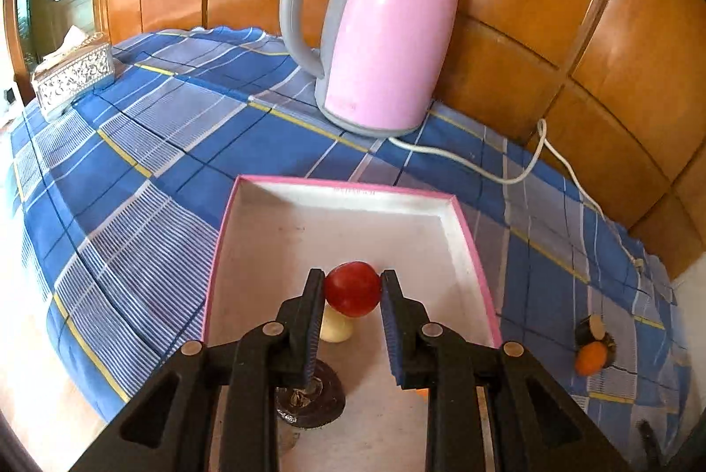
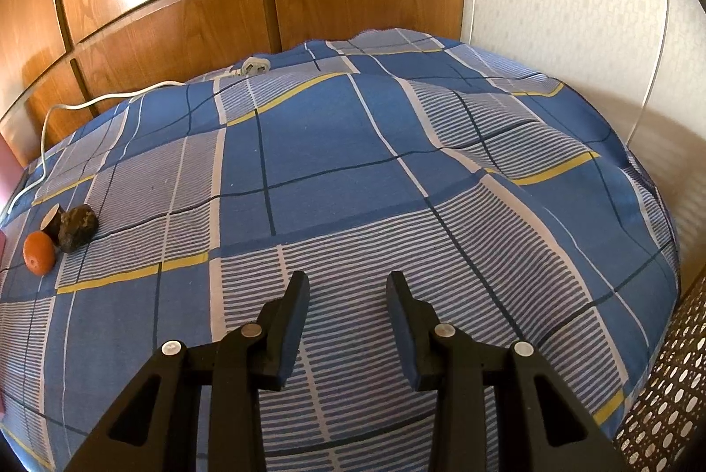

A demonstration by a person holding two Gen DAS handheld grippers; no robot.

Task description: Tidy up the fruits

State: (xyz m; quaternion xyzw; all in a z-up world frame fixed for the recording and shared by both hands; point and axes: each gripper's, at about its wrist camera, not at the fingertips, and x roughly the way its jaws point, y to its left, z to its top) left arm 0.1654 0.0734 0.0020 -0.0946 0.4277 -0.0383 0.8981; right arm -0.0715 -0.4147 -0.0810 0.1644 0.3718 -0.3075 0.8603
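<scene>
Left wrist view: the left gripper (image 1: 352,280) is clamped on a red fruit (image 1: 352,288), which is pinched between the two blue-padded fingers (image 1: 309,322) and held above the white floor of a pink-edged box (image 1: 445,251). Directly below the held fruit a pale yellow fruit (image 1: 337,328) is seen on the box floor, and closer to the camera, under the left finger, a dark round fruit (image 1: 317,397) is partly hidden. Beyond the box a pink kettle (image 1: 384,26) is set on the blue checked cloth (image 1: 176,145), with its white cord (image 1: 507,167) trailing off to the right; far to the left a patterned tissue box (image 1: 73,77) is visible. To the right of the gripper, outside the box, an orange fruit (image 1: 590,358) lies touching a dark item (image 1: 590,328). Right wrist view: the right gripper (image 2: 347,282) is held with its fingers apart and nothing between them, above the bare cloth (image 2: 353,171). Well off to its left, the orange fruit (image 2: 39,247) is shown beside a dark lumpy fruit (image 2: 78,224) and a cut dark piece (image 2: 52,220).
</scene>
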